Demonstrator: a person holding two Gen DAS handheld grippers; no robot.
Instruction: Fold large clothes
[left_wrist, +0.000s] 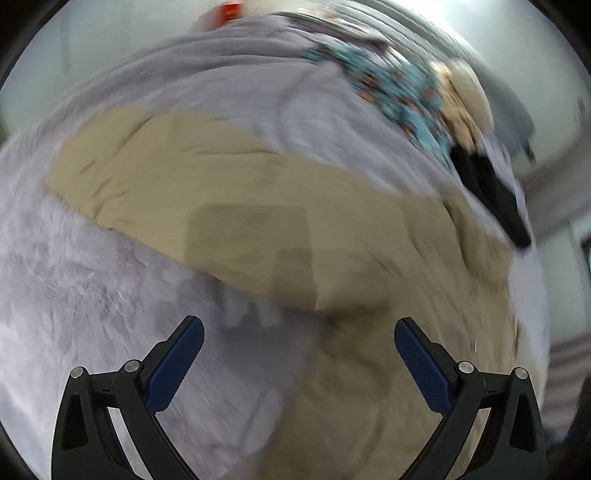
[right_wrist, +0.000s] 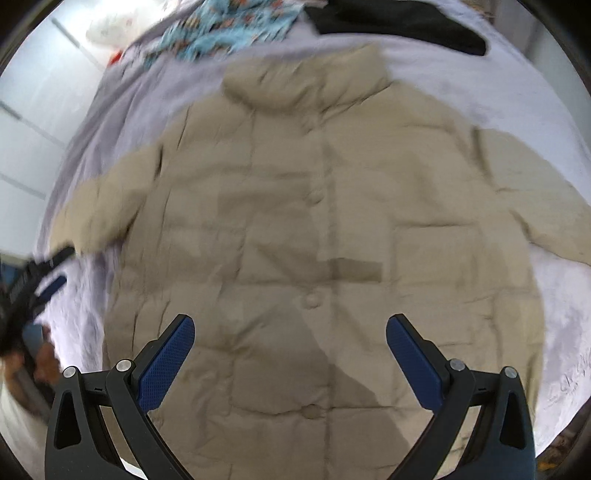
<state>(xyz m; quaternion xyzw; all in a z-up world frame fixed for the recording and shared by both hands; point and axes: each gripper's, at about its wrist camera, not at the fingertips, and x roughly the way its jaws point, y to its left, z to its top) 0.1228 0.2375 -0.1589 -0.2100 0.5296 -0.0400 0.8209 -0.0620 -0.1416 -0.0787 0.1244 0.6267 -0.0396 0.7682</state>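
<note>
Coat (right_wrist: 295, 221) lies flat, buttoned, unfolded, on a grey blanket (right_wrist: 517, 92); both tools, left (left_wrist: 299, 354) and right (right_wrist: 290, 349), hover spread wide and empty; next, likely grasp a sleeve (right_wrist: 96, 210).

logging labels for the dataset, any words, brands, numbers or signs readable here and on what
None can be read.
The beige jacket shows plain buttons, no visible label.
The blue patterned cloth has a print too blurred to tell.
The red item at the bed's far edge is too blurred to read.
</note>
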